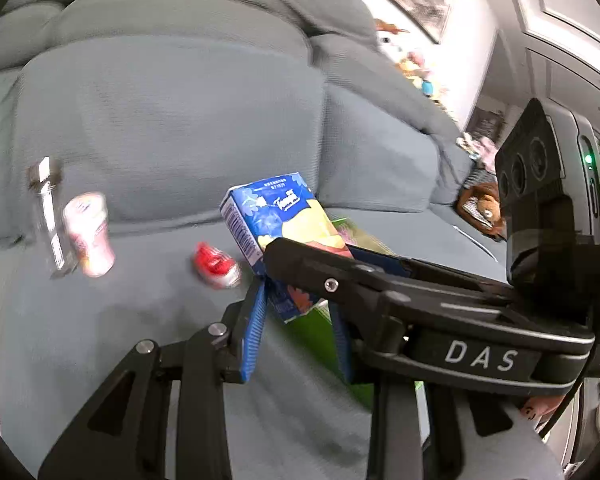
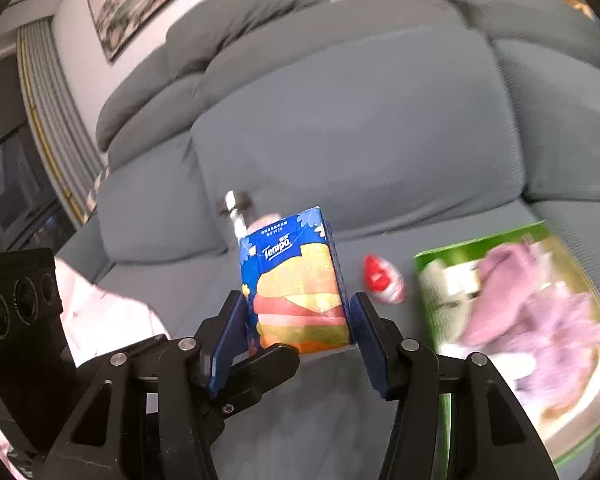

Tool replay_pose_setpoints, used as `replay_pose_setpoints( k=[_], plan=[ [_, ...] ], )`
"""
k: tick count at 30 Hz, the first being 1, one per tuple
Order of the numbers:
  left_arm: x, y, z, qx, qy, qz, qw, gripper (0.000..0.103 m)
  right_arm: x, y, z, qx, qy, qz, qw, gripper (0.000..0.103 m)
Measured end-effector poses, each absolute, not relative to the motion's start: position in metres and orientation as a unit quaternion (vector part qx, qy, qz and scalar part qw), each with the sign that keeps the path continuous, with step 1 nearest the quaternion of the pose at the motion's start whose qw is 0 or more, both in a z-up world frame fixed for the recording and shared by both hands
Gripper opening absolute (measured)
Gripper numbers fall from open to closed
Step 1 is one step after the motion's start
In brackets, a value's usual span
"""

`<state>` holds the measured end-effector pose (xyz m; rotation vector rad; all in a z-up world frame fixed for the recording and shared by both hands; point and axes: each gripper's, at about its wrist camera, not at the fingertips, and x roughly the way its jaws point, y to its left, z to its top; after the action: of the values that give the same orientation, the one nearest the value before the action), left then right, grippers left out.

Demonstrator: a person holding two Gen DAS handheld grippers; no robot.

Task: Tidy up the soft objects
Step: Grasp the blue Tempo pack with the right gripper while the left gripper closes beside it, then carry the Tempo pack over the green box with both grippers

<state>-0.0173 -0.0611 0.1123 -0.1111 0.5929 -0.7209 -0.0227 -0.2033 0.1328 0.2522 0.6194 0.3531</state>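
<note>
Both the left gripper (image 1: 300,312) and right gripper (image 2: 298,320) clamp the blue tissue pack (image 2: 296,280). It hangs above the grey sofa (image 2: 360,120). A green box (image 2: 520,320) lies just right.

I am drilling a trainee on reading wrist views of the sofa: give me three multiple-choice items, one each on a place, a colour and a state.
1. Where does the small red packet lie?
A. on the sofa seat
B. on the backrest
C. in the tongs

2. The main colour of the tissue pack wrapper?
A. green
B. blue
C. black

3. How do the right tongs stand?
A. wide open, empty
B. shut on the tissue pack
C. shut on the bottle

Key: 1 A, it rests on the grey cushion; 2 B, the Tempo wrapper is blue; 3 B, both pads press the pack's sides.
</note>
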Motion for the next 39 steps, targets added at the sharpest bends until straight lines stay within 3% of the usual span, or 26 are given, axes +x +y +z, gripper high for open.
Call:
replay_pose_setpoints(
  k=[18,39],
  plan=[
    [-0.011,-0.190,0.122,-0.013,0.307,-0.432,0.848,0.029,-0.039,-0.334,0.139,0.200,0.285,0.072,0.935,0.056],
    [0.033,-0.255,0.050,-0.031,0.461,-0.428,0.776,0.026,0.001,-0.397,0.056,0.267,0.419,0.005,0.868,0.057]
  ],
)
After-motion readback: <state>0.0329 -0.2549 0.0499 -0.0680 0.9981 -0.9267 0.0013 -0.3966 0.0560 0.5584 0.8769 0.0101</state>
